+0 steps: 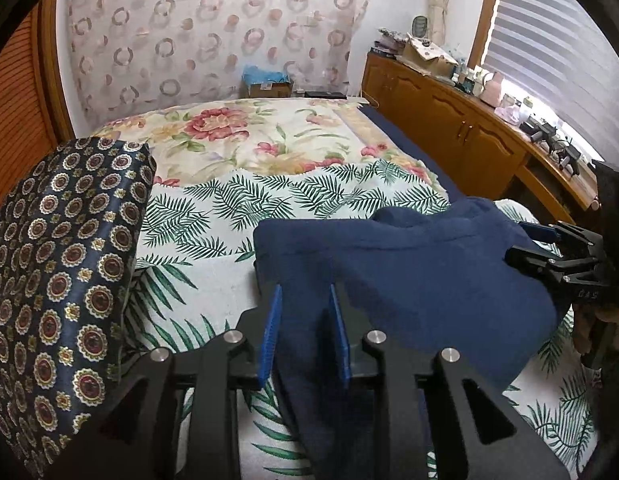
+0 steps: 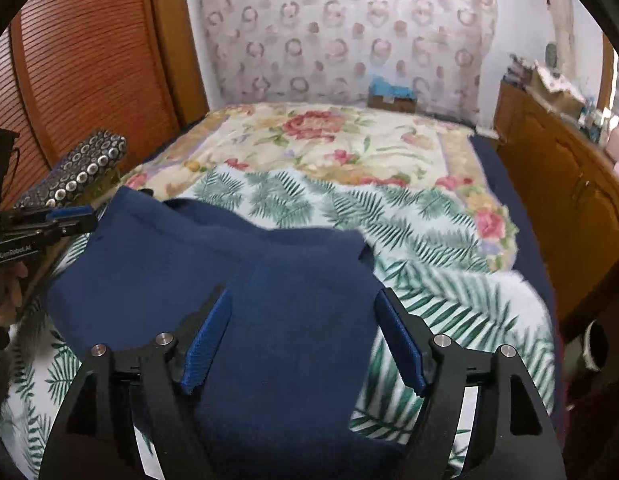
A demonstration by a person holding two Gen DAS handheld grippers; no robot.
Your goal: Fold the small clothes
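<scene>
Here the navy garment (image 1: 421, 276) lies bunched on the fern-print sheet (image 1: 213, 216) at the near end of the bed, and everything else is best placed from it. The left gripper (image 1: 305, 300) hangs over the garment's near left edge with its blue pads (image 1: 272, 332) slightly apart; a strip of the navy cloth runs between them, but whether the pads actually press it cannot be told, since the cloth and the dark gap blend together there. The right gripper (image 2: 305, 300) stands over the garment's near right part with its jaws spread wide, the pads (image 2: 207, 340) clear of the fabric beneath, gripping nothing. In the left wrist view the right gripper shows only as a black tip at the garment's far right edge, its body cut off by the frame, with part of a hand (image 1: 593, 328) dim below it. In the right wrist view the garment's near hem is hidden under the gripper's black frame, and its shape, whether shirt or shorts, is hard to read from the folds. Left of the garment sits a dark patterned cushion (image 1: 57, 280), cropped by the lens edge. Beyond the garment spreads a flowered blanket (image 1: 237, 136), then a small box (image 1: 267, 88) against the wall, blurred. To the garment's right runs a wooden cabinet (image 1: 461, 128) whose top holds clutter too small to identify.
</scene>
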